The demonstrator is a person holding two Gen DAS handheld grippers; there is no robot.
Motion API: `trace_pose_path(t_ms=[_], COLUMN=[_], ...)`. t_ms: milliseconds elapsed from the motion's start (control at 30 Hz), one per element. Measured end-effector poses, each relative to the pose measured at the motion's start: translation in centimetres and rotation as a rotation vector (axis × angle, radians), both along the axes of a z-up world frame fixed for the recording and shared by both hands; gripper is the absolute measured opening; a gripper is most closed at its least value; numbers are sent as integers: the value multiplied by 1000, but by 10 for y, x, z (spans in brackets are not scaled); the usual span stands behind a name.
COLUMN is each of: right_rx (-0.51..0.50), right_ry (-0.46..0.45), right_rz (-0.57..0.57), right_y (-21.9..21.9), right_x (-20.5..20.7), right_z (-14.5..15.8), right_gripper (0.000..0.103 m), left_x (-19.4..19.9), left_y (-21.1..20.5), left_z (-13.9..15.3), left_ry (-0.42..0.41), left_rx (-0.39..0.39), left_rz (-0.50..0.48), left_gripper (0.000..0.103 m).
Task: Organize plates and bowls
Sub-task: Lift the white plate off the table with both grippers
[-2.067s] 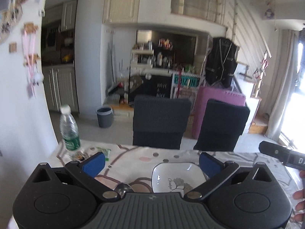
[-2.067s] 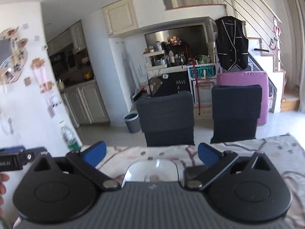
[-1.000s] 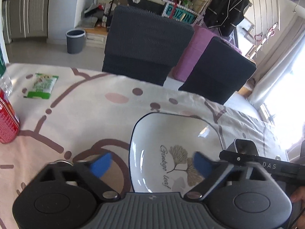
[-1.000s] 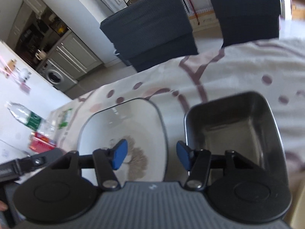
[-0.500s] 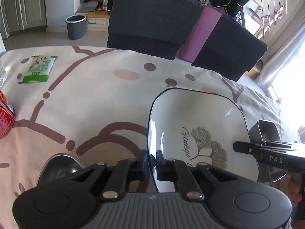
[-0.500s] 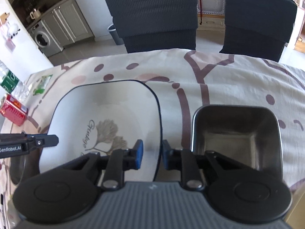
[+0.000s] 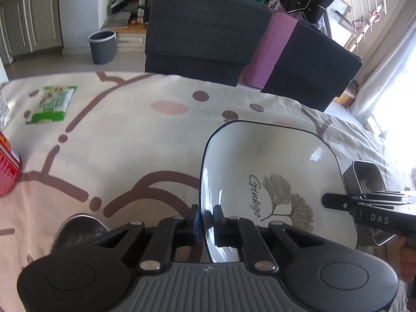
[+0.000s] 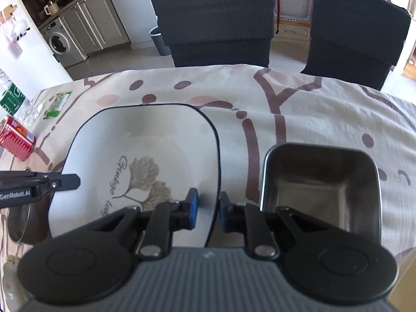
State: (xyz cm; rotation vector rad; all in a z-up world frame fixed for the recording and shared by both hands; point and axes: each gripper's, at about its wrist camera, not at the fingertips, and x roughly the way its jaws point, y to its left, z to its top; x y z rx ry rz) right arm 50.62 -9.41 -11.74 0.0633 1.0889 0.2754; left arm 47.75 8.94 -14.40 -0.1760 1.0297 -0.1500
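Observation:
A white square plate (image 7: 273, 161) with a dark rim and a leaf print rests on the patterned tablecloth. My left gripper (image 7: 206, 213) is shut on its left rim, one finger inside the plate and one outside. In the right wrist view the same plate (image 8: 145, 143) has its right rim between the jaws of my right gripper (image 8: 208, 202). Those jaws are closing, and the pads look pressed on the rim. A square steel container (image 8: 322, 182) sits just right of the plate. A round steel bowl (image 7: 78, 228) lies left of it.
A red can (image 7: 7, 169), a green packet (image 7: 52, 104) and a water bottle (image 8: 13, 98) are at the table's left side. Two dark chairs (image 8: 215, 18) stand behind the far edge. The cloth beyond the plate is bare.
Both grippers tilted down from the room onto the table. Their jaws went from wide open to closed over the plate's left and right rims.

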Motion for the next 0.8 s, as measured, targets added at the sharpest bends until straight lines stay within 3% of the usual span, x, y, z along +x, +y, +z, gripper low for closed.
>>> trace_pose_path(t_ms=[367,800], right_rx=[76,180], right_ry=[-82,-181], right_rz=[-33,-81], right_y=[-13,-48], right_x=[-22,-99], right_z=[43,119], right_gripper=[18,15], left_x=[-31,-124], left_y=[0,-23], left_z=[63,144], left_ry=[-121,-232], left_rx=[-12,-19], left_rz=[20,2], left_gripper=[9,9])
